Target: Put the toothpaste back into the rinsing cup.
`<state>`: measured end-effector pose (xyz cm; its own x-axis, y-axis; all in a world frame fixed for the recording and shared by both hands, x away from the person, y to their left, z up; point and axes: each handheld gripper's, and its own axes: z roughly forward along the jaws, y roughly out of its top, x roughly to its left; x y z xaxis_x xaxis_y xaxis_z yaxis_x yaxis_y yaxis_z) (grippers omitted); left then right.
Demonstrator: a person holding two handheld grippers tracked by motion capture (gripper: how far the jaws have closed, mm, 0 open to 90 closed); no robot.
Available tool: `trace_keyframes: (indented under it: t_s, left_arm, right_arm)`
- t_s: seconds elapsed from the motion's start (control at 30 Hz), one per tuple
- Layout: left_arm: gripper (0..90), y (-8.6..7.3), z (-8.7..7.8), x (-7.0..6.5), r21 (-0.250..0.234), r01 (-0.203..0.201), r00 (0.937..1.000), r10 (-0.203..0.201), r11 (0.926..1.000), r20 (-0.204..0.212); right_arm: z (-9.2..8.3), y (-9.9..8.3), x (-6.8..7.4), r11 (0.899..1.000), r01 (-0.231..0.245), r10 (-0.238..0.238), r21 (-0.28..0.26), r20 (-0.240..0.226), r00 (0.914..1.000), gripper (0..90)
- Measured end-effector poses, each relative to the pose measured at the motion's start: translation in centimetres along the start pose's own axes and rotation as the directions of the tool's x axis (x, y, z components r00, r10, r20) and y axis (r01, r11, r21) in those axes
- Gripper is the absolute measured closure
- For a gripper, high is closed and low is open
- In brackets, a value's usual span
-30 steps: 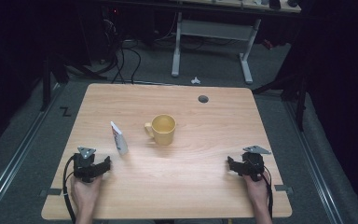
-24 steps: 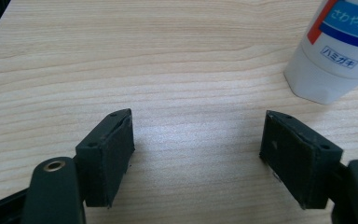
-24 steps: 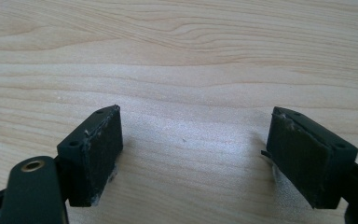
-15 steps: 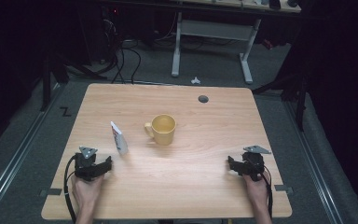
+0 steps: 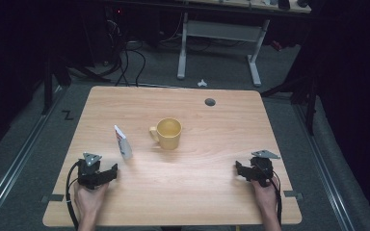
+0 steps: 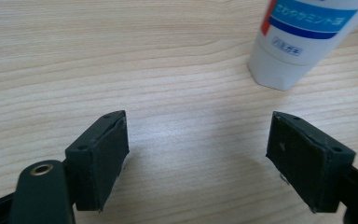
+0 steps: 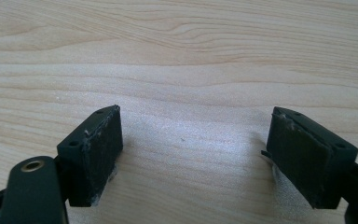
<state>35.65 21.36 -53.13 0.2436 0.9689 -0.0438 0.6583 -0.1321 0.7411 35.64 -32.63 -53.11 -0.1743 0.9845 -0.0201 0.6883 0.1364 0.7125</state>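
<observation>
High cam sits above the near edge, looking fwd and down over the whole counter (image 5: 197, 192) w/ floor beyond. Left tool (image 6: 196, 154) cam rides low, v close to the wood, and shares the white tube (image 6: 303, 42) w/ the high view. Right tool (image 7: 193, 156) cam: same low angle, bare woodgrain.

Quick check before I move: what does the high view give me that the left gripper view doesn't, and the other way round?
High view alone: the yellow mug mid-table, the right gripper open at the near right, the dark cable hole and the floor beyond. Left gripper view alone: the blue print and red stripe on the tube, read close up, and the pads of its fingers. Both: the wooden table, the white tube and the open left gripper.
</observation>
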Motion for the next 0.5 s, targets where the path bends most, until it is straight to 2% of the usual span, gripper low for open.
trace_keyframes:
  t_s: [0.17, 0.5]
  left_arm:
    - [19.7, -0.2, -0.4, -0.2, -0.002, 0.000, 0.9994, 0.000, 1.0000, 0.035]
    - [21.4, -0.1, -1.1, -1.4, -0.022, -0.046, 0.9958, 0.048, 0.9987, 0.078]
  right_arm:
    - [0.0, 0.0, 0.0, 1.000, 0.000, 0.000, 0.000, 0.000, 1.0000, 18.5]
    - [0.0, 0.0, 0.0, 1.000, 0.000, 0.000, 0.000, 0.000, 1.0000, 18.5]
